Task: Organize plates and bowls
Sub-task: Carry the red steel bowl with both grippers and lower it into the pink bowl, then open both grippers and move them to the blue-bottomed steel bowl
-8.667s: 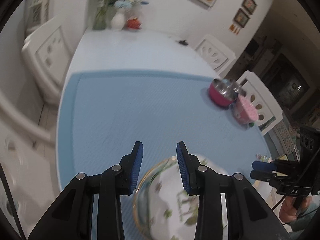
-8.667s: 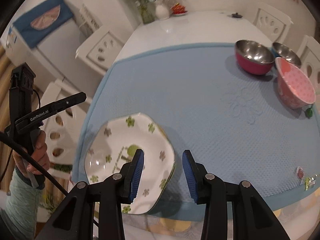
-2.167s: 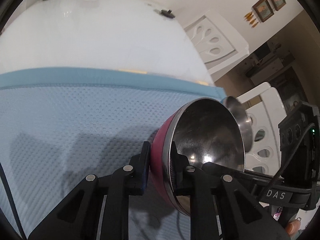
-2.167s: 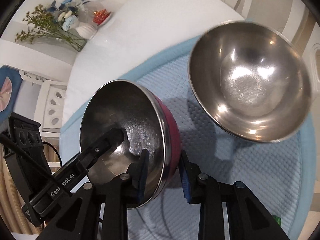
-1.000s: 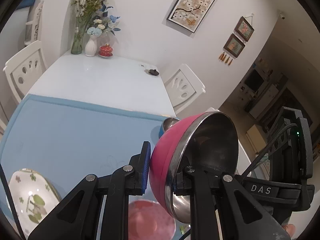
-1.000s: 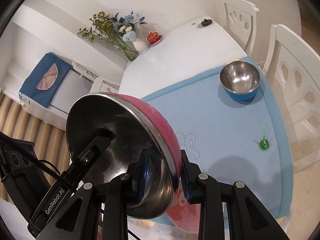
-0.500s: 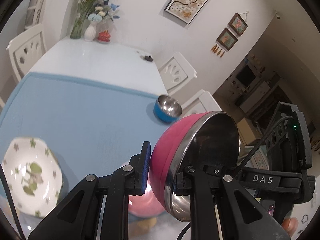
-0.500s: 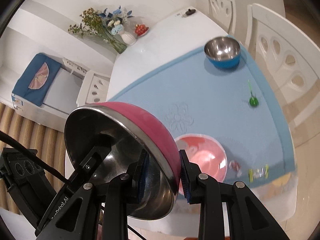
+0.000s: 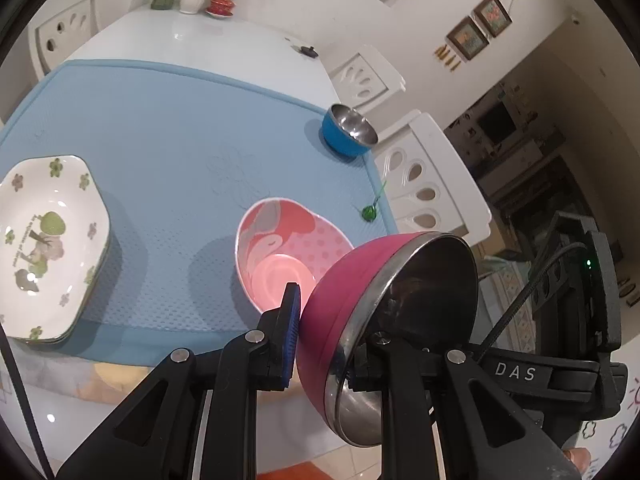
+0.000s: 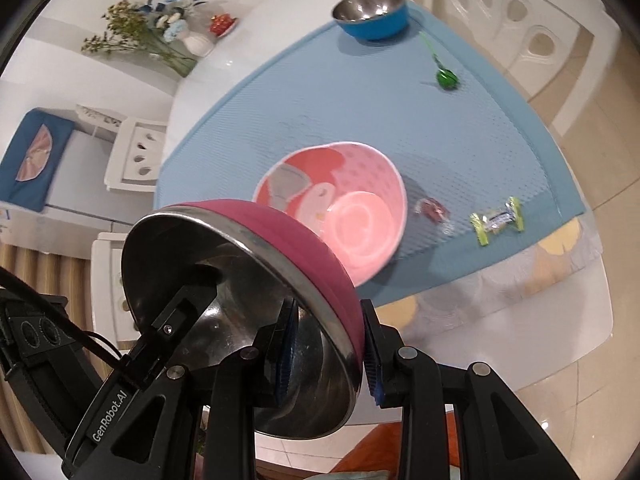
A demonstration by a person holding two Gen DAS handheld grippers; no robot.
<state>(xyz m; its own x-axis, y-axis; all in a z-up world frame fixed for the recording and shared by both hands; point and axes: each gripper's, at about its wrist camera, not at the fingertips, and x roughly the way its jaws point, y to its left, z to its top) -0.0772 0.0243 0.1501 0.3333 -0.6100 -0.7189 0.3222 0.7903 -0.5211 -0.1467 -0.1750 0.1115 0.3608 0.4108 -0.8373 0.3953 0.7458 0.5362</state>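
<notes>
Magenta steel bowl (image 9: 344,292): I have it in both claws, tilted in the air just above and in front of the pink bowl, over the near edge of the table.
Left gripper (image 9: 320,340): clamped tight on the bowl's wall, one pad on the magenta outside, the other inside the steel.
Right gripper (image 10: 330,346): closed on the opposite side of the rim, one pad inside, one outside; the jaws stand only as wide as the wall.
Pink bowl (image 9: 288,248): upright and empty on the blue mat (image 9: 172,128), near its front edge. I judge this the nesting target.
Blue steel bowl (image 9: 348,130): alone at the far right corner of the mat, well apart from the rest.
Flowered plate (image 9: 44,240): at the left of the mat; the rim suggests more than one stacked, but I cannot tell for sure.
Done so far: plates look gathered at the left.
Left to do: set the magenta bowl into the pink one, then fetch the blue bowl.
Clutter: wrapped sweets (image 10: 496,220) and a green trinket (image 10: 446,76) lie on the mat beside the bowls.
</notes>
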